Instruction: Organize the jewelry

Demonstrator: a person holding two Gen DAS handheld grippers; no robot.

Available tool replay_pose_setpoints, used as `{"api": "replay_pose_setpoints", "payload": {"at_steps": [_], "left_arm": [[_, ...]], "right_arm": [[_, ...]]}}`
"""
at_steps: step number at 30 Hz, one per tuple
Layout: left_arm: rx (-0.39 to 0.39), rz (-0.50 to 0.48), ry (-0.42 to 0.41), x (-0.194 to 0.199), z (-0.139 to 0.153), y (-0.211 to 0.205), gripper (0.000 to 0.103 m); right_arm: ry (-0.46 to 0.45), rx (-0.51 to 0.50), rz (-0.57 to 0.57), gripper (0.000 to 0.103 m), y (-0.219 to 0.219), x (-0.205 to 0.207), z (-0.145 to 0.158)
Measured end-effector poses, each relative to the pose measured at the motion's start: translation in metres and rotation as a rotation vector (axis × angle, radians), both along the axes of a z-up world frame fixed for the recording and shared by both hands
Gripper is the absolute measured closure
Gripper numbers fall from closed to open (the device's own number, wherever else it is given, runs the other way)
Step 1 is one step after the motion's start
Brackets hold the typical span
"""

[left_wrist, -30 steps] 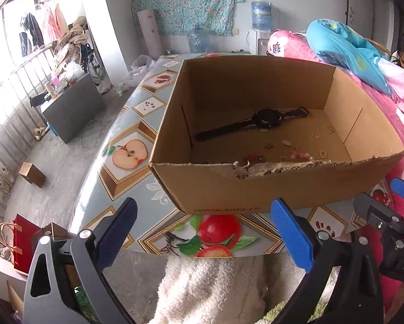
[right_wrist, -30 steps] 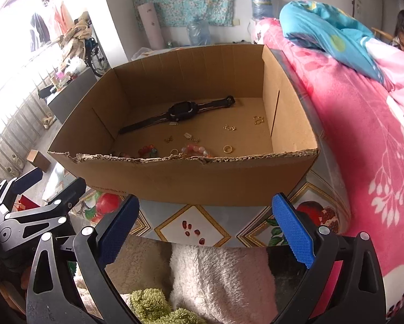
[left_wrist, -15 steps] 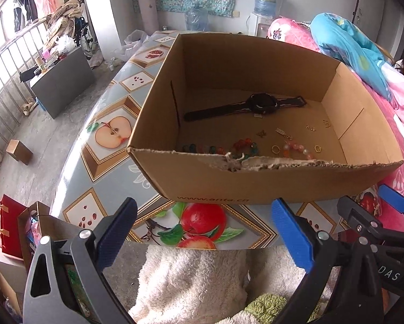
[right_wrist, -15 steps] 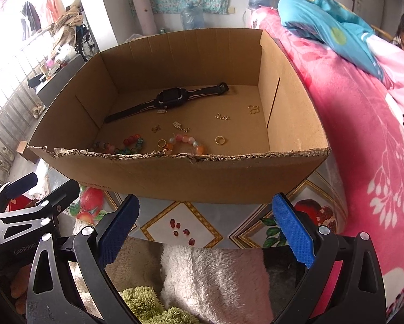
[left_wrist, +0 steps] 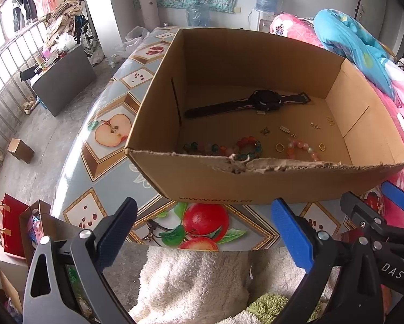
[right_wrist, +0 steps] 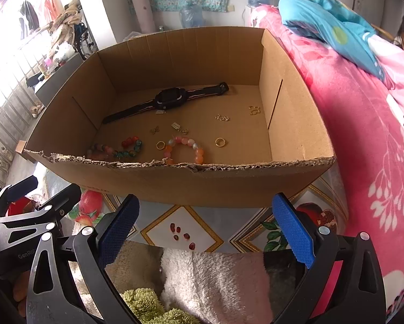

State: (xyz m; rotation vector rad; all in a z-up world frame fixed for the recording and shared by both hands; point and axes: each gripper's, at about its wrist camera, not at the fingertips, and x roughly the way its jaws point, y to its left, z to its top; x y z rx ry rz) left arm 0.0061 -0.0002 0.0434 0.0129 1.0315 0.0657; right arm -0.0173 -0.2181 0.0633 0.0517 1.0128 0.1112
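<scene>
An open cardboard box [left_wrist: 229, 186] [right_wrist: 175, 186] sits on the fruit-print table. On its floor lie a black watch [left_wrist: 258, 101] [right_wrist: 169, 98], a multicoloured bead bracelet [left_wrist: 223, 147] [right_wrist: 118, 149], a pink-orange bead bracelet [left_wrist: 300, 148] [right_wrist: 184, 148], gold rings [left_wrist: 279, 147] [right_wrist: 220, 142] and small gold earrings and charms [right_wrist: 223, 118]. My left gripper [left_wrist: 202, 228] hangs open in front of the box's near wall, holding nothing. My right gripper [right_wrist: 206, 225] is open beside it, also short of the box. Each gripper shows at the edge of the other's view.
The table [left_wrist: 110, 135] edge curves just below the grippers, above a white fluffy garment [left_wrist: 191, 283]. A pink blanket and blue pillow [right_wrist: 336, 27] lie to the right of the box. Floor, bags [left_wrist: 12, 226] and a grey cabinet [left_wrist: 61, 75] lie at left.
Both grippers have risen and tilted down, so more of the box floor and the bracelets now show over the near wall. Both stayed open.
</scene>
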Motion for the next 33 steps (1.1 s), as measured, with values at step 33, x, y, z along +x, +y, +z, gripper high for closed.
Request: {"api": "replay_pose_setpoints", "payload": {"at_steps": [33], "left_arm": [[-0.013,0.001,0.021,0.0015,-0.0066,0.0025,0.006]], "right_arm": [[0.015,-0.006,-0.004,0.008,0.0009,0.0022,-0.003]]}}
